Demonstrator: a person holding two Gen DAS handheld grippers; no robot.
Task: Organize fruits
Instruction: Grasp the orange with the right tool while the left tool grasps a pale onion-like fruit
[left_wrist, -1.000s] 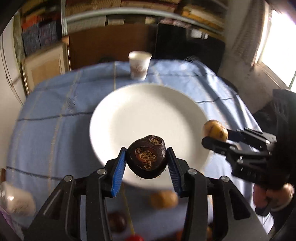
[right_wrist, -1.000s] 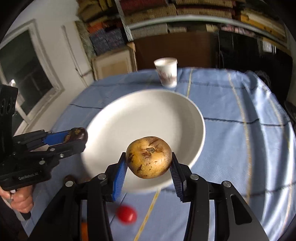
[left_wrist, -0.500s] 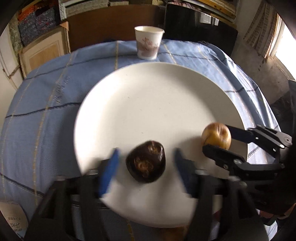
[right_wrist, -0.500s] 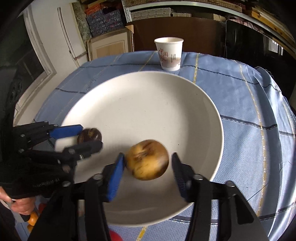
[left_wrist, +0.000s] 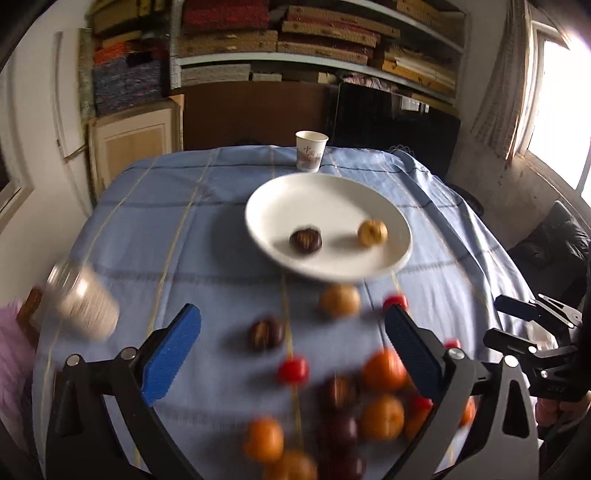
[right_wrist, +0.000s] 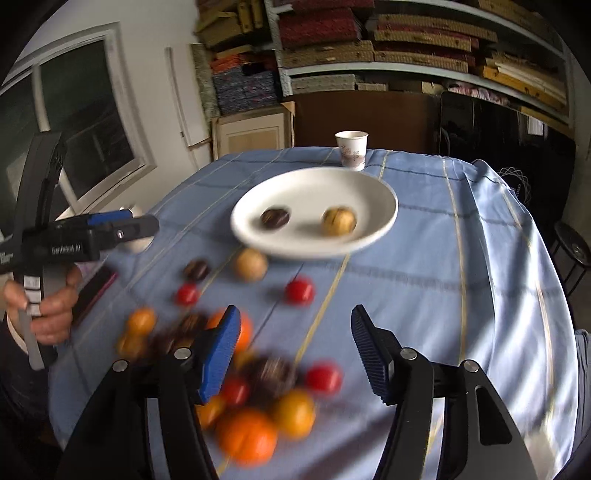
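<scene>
White plate holding two fruits: one dark brown fruit, one tan fruit. Left tool and right tool both spread apart, empty.

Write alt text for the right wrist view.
The open, empty right gripper hovers over loose orange, red and dark fruits on a blue tablecloth. Beyond, a white plate holds a dark fruit and a tan fruit.
</scene>
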